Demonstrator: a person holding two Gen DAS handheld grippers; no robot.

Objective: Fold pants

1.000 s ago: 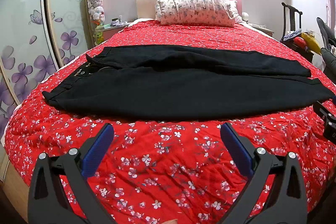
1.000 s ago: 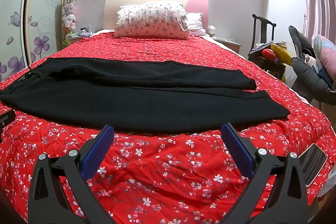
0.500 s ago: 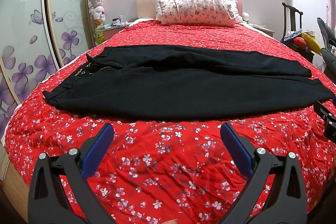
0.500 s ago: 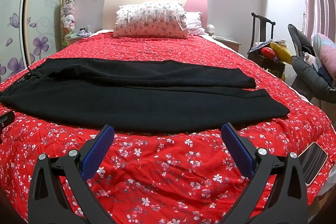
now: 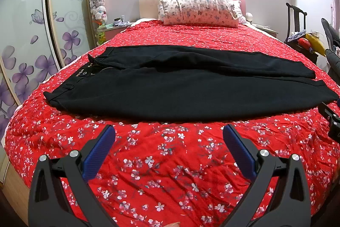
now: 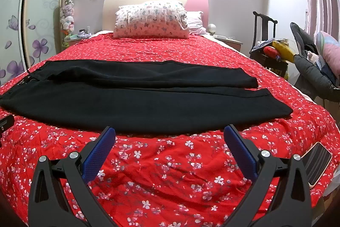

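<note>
While both claws gape empty, pants (image 5: 191,86) span bedspread (image 5: 170,163), phone (image 6: 316,163) nearby.

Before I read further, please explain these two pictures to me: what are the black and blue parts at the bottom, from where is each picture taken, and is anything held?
No robot arm is here. A person carries one pair of tongs in each hand, and a wide-angle camera on each looks forward between its two fingers. The black arms with blue pads at the bottom of each picture are those tongs: the left tongs in one view, the right tongs in the other. Both stand wide open and hold nothing.

Both views look along a bed with a red flowered cover. Black pants lie flat across it, the waist at the left, the two legs reaching right, not yet folded. A patterned pillow sits at the headboard. In the right view a phone lies near the bed's right edge.
</note>
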